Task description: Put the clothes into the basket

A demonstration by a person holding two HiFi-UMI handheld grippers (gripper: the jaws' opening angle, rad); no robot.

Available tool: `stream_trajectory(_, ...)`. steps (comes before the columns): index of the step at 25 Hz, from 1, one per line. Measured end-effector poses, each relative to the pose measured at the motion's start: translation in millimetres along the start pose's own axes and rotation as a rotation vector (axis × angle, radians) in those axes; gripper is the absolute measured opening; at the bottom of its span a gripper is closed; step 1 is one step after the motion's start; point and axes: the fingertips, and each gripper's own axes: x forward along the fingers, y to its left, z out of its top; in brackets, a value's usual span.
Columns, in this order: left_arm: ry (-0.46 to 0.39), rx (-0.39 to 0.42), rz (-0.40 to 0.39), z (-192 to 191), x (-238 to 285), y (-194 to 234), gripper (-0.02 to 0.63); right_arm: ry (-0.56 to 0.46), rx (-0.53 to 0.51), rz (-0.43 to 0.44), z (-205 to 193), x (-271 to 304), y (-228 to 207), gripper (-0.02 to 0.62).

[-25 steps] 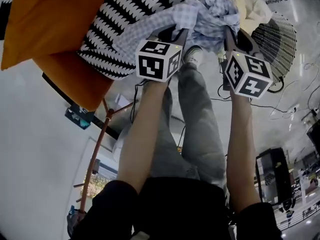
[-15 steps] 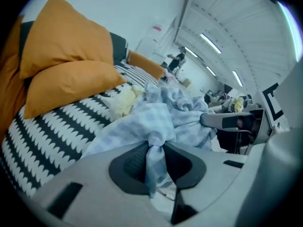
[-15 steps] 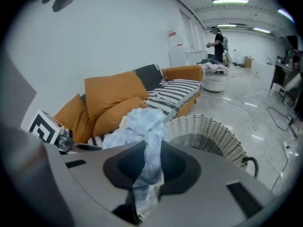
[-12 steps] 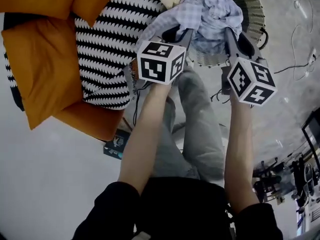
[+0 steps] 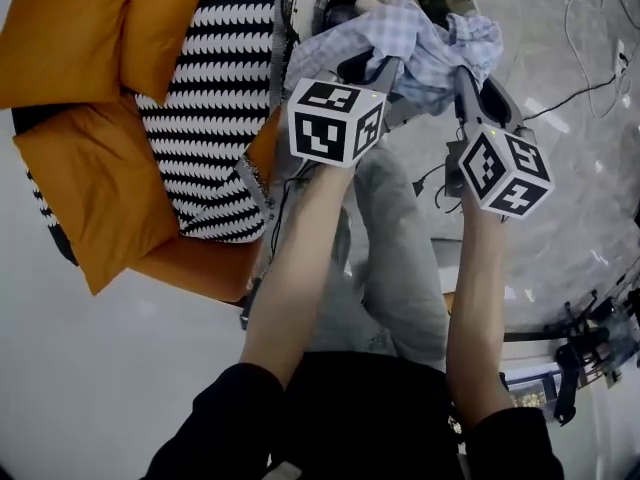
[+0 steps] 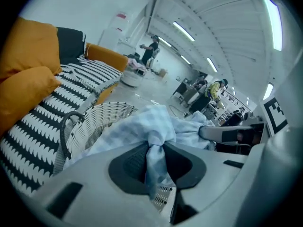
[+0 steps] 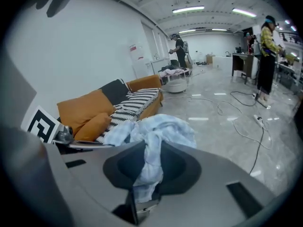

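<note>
The left gripper (image 6: 154, 160) and the right gripper (image 7: 147, 167) each pinch nearly closed on a bunched fold of the pale blue checked cotton shirt (image 5: 425, 43). It is slung between them over the rim of the white woven wicker basket (image 6: 97, 119). It looks light and limp and will likely sag, so bunched folds seem the surest hold.

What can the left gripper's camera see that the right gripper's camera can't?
Only the left gripper view shows the white woven basket with its dark handle, and the right gripper. Only the right gripper view shows the left gripper and its marker cube. Both show the pale blue checked garment clamped in their own jaws, plus the orange cushions on the black-and-white striped sofa.
</note>
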Motion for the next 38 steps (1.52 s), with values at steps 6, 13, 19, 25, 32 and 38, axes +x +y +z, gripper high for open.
stream_trajectory(6,-0.006,0.039,-0.062,53,4,-23,0.071,-0.044,0.036,-0.041,43,-11,-7,0.078)
stream_trajectory(13,0.01,0.057,-0.049,35,11,-33,0.144,0.026,-0.016,-0.023,16,-8,-3,0.182)
stream_trajectory(19,0.01,-0.004,-0.005,43,15,-3,0.158,0.084,0.005,-0.023,15,15,0,0.212)
stream_trajectory(25,-0.01,-0.046,-0.033,40,11,1,0.047,0.106,0.029,0.028,7,24,5,0.137)
stream_trajectory(32,-0.118,-0.066,0.009,31,-29,31,0.009,0.121,-0.031,0.154,-2,39,35,0.027)
stream_trajectory(38,-0.251,-0.184,0.197,13,-99,91,0.008,0.156,-0.177,0.342,-8,52,109,0.018)
